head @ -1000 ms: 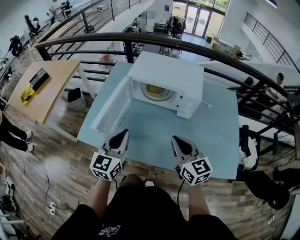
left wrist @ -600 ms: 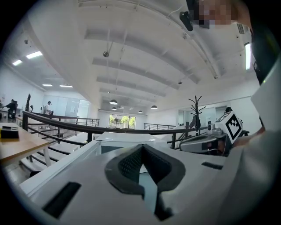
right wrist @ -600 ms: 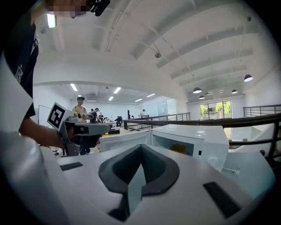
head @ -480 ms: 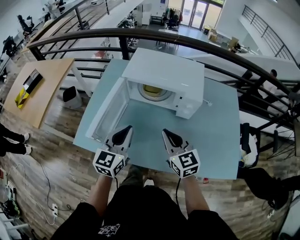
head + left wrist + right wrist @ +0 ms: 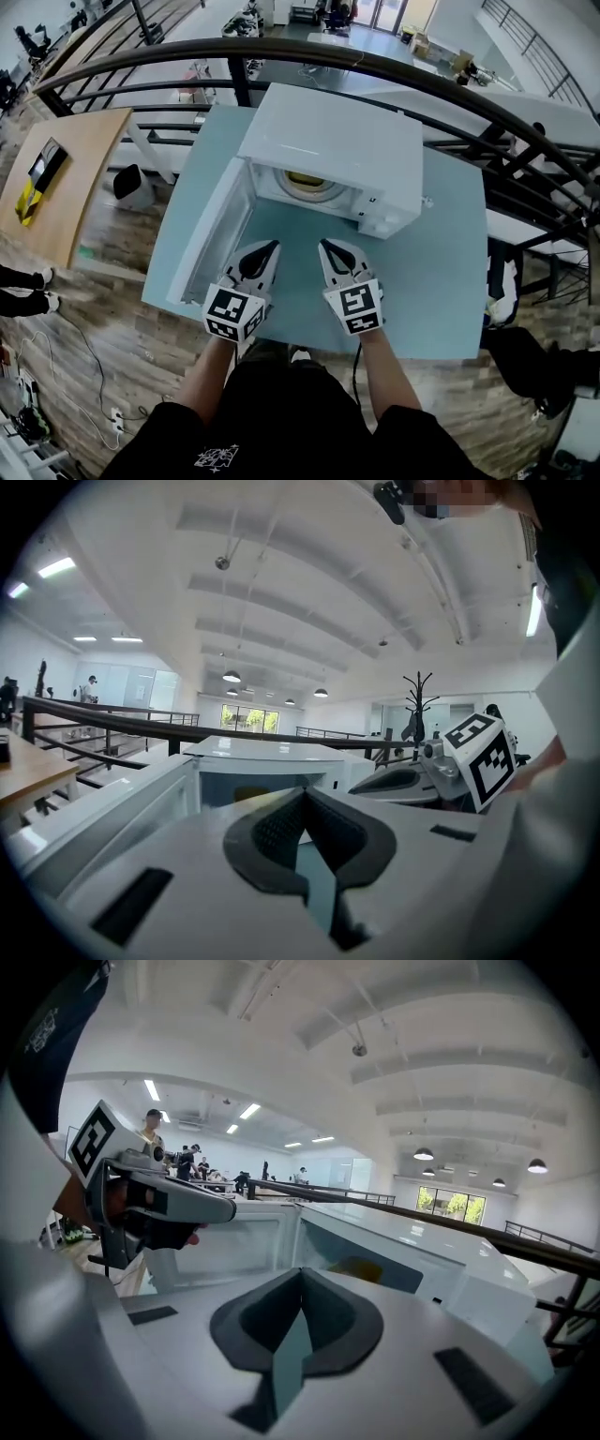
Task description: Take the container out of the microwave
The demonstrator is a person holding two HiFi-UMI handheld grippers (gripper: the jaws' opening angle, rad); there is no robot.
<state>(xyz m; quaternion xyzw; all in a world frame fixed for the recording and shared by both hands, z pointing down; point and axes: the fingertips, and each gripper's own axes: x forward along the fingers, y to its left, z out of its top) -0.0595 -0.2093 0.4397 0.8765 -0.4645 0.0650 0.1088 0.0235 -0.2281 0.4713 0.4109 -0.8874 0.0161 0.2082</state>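
- On the pale blue table top [image 5: 433, 281], head view: white box-shaped microwave oven [image 5: 330, 131] sits at 12 o'clock, and its white hinged door [image 5: 212, 234] is swung wide open toward 8 o'clock.
- The round pale-yellow container [image 5: 305, 179] is inside the cavity, on the turntable, not yet touched.
- Left gripper [image 5: 270, 247] and right gripper [image 5: 325, 247] are side by side just in front of the opening, both pointing at 12 o'clock and well short of the container.
- Left gripper view: the dark pads meet at the tips, so it's closed with nothing between them. A yellowish patch of the container [image 5: 249, 792] shows in the cavity just past the tips, at 11 o'clock.
- Right gripper view: jaws are closed together and empty. The container [image 5: 362, 1268] shows at 1 o'clock inside the cavity, with the open door at 10 o'clock.
- Handling guess: looks small and rigid, likely light, with a smooth wall that could slip. Can't tell the material or whether it holds anything.
- Best hold is probably the near rim or opposite sides, one gripper each. Keep it level and clear of the cavity roof. The jaws need to open first.
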